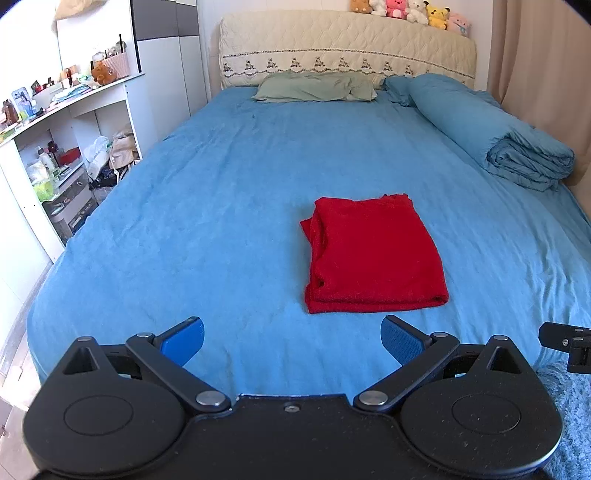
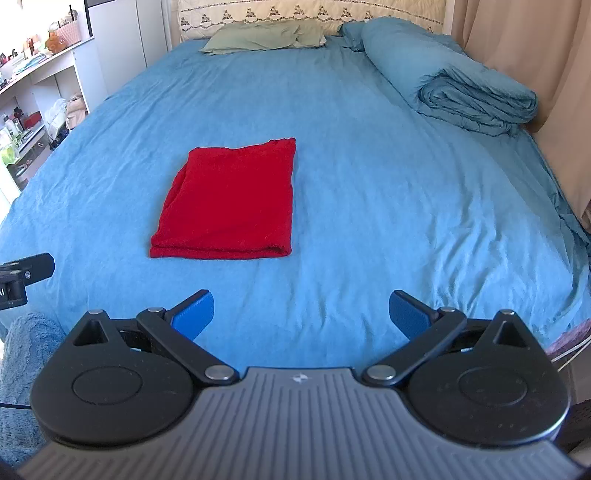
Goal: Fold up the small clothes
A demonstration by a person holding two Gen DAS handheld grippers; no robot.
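I have both grippers hovering over the near edge of the bed (image 1: 221, 206), and neither one touches anything. My left gripper (image 1: 291, 338) is released, its blue pads (image 1: 184, 338) spread wide with only bedsheet between them. My right gripper (image 2: 301, 314) is likewise released, its blue pads (image 2: 195, 314) far apart and holding nothing. The red garment (image 1: 373, 254) lies folded into a neat rectangle on the blue sheet, roughly in the middle of the bed's width and toward the near half. In the left wrist view it sits just ahead of the gripper and a little to the right; in the right wrist view the same red garment (image 2: 229, 201) sits ahead and to the left, so it lies between my two grippers and forward of both. Its folded edge faces me, with layered edges showing along its left side. At the head of the bed I see a pale green pillow (image 1: 317, 86) against the cream headboard (image 1: 347, 44), a row of plush toys (image 1: 410, 11) on top of it, and a rolled blue duvet (image 1: 491, 129) along the right side. A white shelf unit (image 1: 66, 147) crowded with small items stands left of the bed.
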